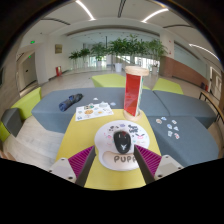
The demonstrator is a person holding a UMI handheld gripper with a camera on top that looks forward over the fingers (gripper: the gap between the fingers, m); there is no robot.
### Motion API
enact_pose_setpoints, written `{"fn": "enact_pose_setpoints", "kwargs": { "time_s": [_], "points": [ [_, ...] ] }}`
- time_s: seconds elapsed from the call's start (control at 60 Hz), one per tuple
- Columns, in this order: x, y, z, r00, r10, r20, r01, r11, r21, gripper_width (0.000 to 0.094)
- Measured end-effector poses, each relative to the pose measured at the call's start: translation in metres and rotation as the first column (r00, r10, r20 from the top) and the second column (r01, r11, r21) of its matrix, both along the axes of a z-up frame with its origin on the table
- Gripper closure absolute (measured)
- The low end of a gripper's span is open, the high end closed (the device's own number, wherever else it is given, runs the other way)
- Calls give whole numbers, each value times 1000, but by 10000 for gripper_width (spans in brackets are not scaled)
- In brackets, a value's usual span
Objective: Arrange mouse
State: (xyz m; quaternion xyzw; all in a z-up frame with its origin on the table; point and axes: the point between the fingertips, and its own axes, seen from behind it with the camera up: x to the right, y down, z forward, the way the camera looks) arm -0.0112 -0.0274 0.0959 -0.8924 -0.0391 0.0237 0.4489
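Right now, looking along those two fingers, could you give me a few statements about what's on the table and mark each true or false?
1. A black mouse lies on a white PUMA cap. True.
2. The gripper is shut on the mouse. False: its fingers are open, with the cap between them.
3. A red cup stands beyond the cap. True.
4. The cup lies tipped over. False: it stands upright.
5. The table is all yellow. False: it has grey and yellow panels.

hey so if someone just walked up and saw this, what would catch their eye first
Probably the black mouse on its white round pad, resting on the yellow table between the open fingers with gaps either side. Next, the tall red cup standing just beyond it, then the row of green plants far behind.
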Motion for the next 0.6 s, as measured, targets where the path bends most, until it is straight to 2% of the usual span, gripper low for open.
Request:
{"fn": "enact_pose_setpoints", "kwargs": {
  "time_s": [0.183, 0.35, 0.417, 0.6],
  "points": [
    [-59, -63, 48, 999, 45, -22, -44, 997, 62, 98],
    [-87, -90, 80, 995, 70, 70, -80, 985, 152, 103],
    [-95, -97, 85, 993, 95, 68, -105, 982, 156, 104],
    [-87, -95, 77, 996, 86, 25, -89, 985, 147, 99]
  ]
}}
